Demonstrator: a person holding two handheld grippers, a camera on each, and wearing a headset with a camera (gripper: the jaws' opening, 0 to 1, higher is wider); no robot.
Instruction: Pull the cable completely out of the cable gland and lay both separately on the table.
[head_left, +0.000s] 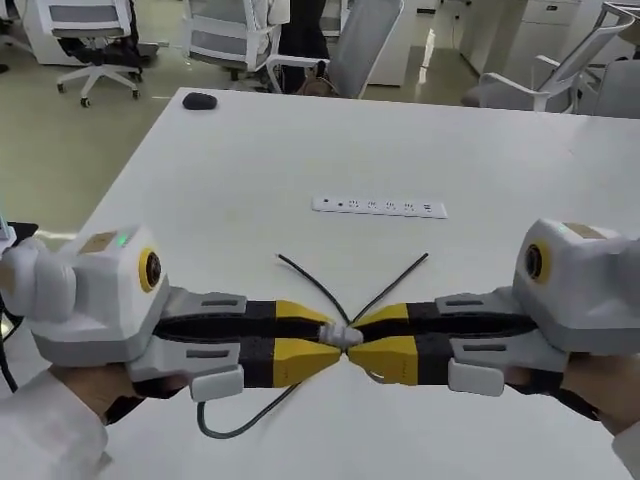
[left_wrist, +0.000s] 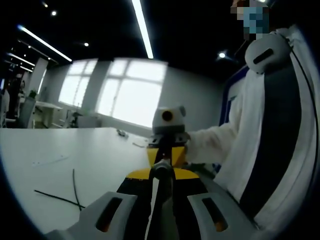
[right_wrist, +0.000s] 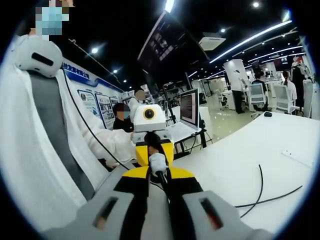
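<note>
- The left tongs (head_left: 330, 341) and right tongs (head_left: 362, 342) meet tip to tip, low in the head view. Their jaws are wedge-shaped, yellow and black, and their bodies are smooth grey-white plastic.
- The cable gland (head_left: 338, 332) is a small, pale grey, rounded piece held between the two sets of tips, above the surface (head_left: 250, 180).
- Each tongs is drawn in to a narrow slit and clamps the cable gland (left_wrist: 161, 169) from its own end. Whether any pad also bears on the cable cannot be told.
- The cable (head_left: 395, 284) is thin and black. Two lengths of it spread in a V from behind the tips and lie on the surface (left_wrist: 57, 197).
- In the right gripper view the cable gland (right_wrist: 157, 162) looks like a short light cylinder.
- A grey cord (head_left: 235, 432) curves in a loop under the left tongs. Where its ends lead cannot be told.
- The surface is matt white and flat. A long white power strip (head_left: 380, 207) lies past the cable, and a dark mouse (head_left: 199, 100) sits near the far edge.
- Office chairs (head_left: 95, 40) stand on the pale floor beyond.
- The room has bright windows (left_wrist: 135, 95) and ceiling strip lights.
</note>
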